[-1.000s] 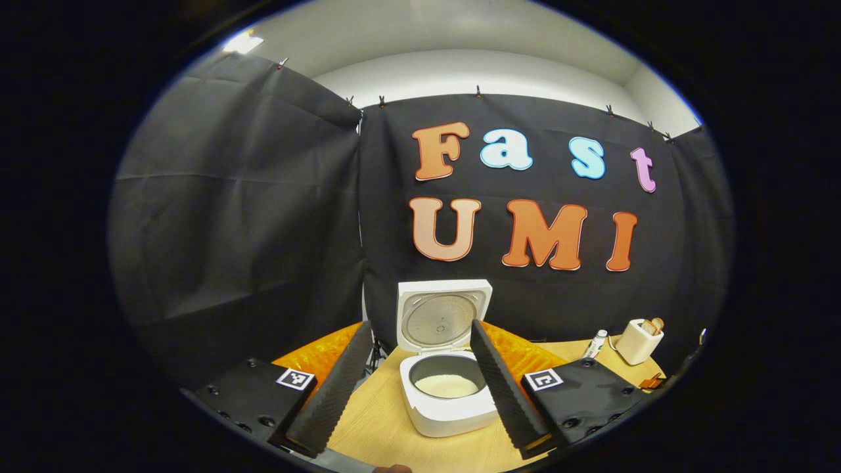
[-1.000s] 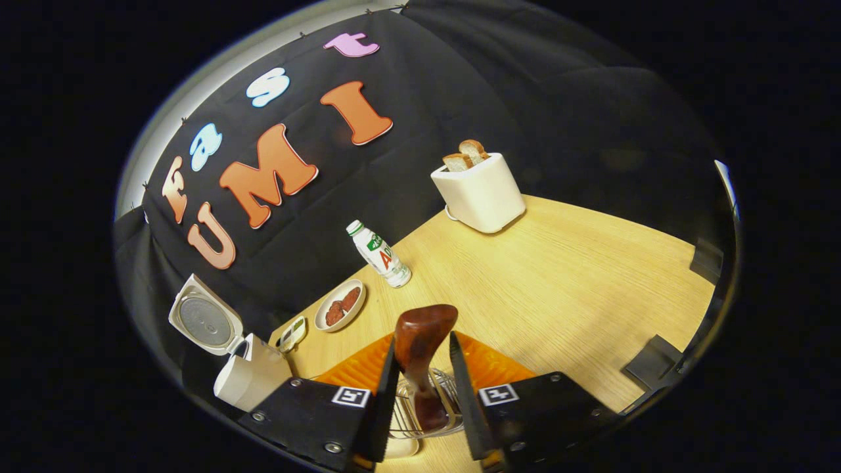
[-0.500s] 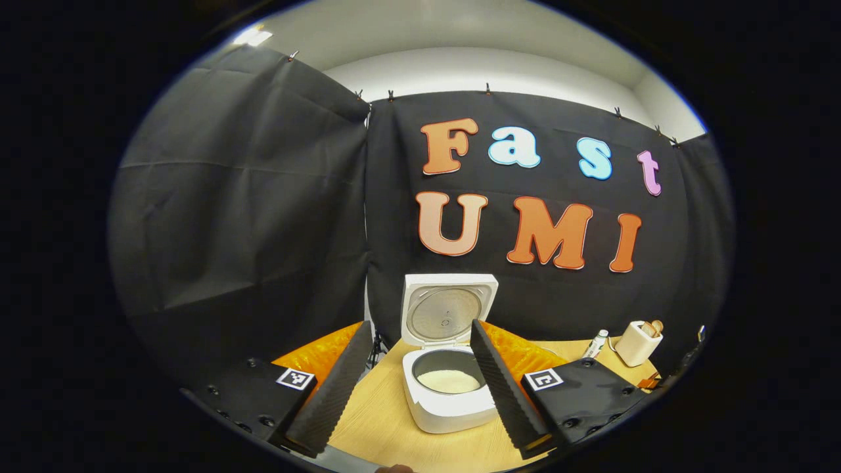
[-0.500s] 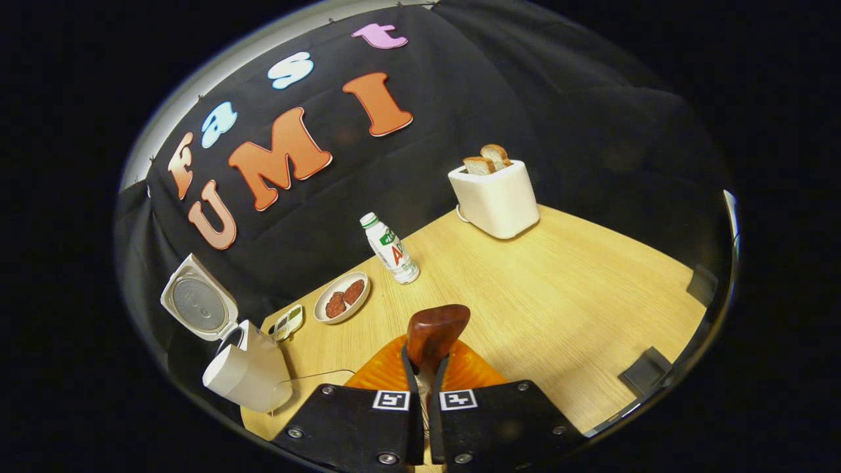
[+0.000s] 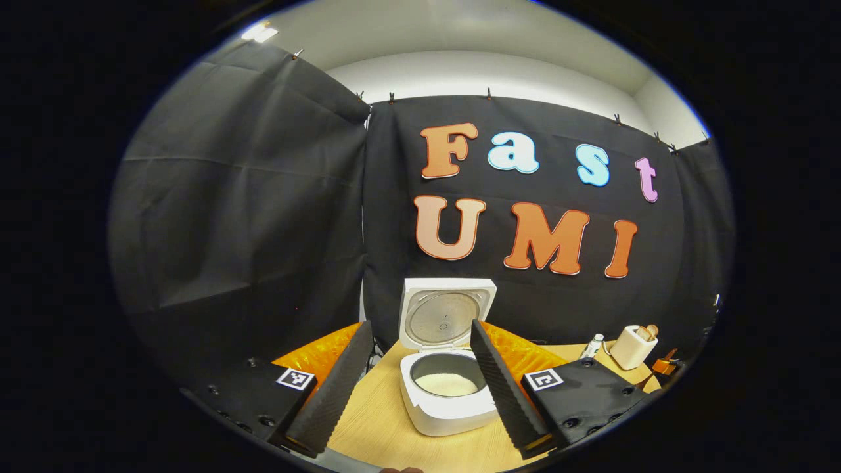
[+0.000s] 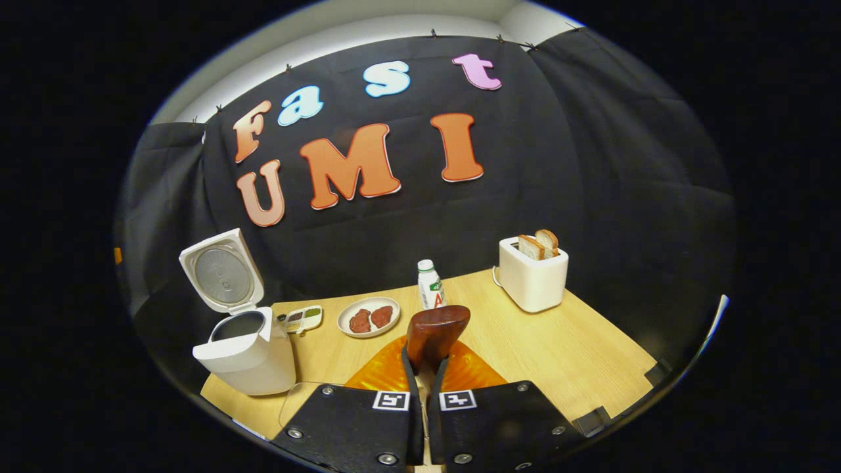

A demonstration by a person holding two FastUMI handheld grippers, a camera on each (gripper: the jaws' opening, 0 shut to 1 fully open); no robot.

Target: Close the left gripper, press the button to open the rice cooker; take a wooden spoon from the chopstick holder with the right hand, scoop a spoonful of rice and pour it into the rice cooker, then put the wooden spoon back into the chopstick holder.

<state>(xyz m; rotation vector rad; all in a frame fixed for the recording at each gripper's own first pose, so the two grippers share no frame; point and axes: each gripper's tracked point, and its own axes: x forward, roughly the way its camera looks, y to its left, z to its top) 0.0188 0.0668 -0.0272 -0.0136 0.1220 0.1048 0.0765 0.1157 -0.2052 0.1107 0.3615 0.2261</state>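
The white rice cooker [image 5: 447,410] stands on the wooden table with its lid [image 5: 447,315] raised, and white rice lies in its pot. My left gripper [image 5: 420,326] hovers in front of it, open and holding nothing. In the right gripper view, my right gripper [image 6: 424,360] is shut on the handle of the dark wooden spoon [image 6: 437,330], whose bowl sticks up past the fingertips. There the rice cooker [image 6: 248,351] sits to the left with its lid [image 6: 223,276] up.
On the table [image 6: 558,348] behind the spoon are a plate of brown patties [image 6: 369,317], a small sauce tray [image 6: 301,320], a white bottle [image 6: 430,286] and a white toaster [image 6: 532,274] with bread. The toaster [image 5: 631,347] also stands far right in the left gripper view.
My right gripper has shut on the spoon and lifted it out of the wire holder, then swung level toward the back wall. The left gripper has barely moved.
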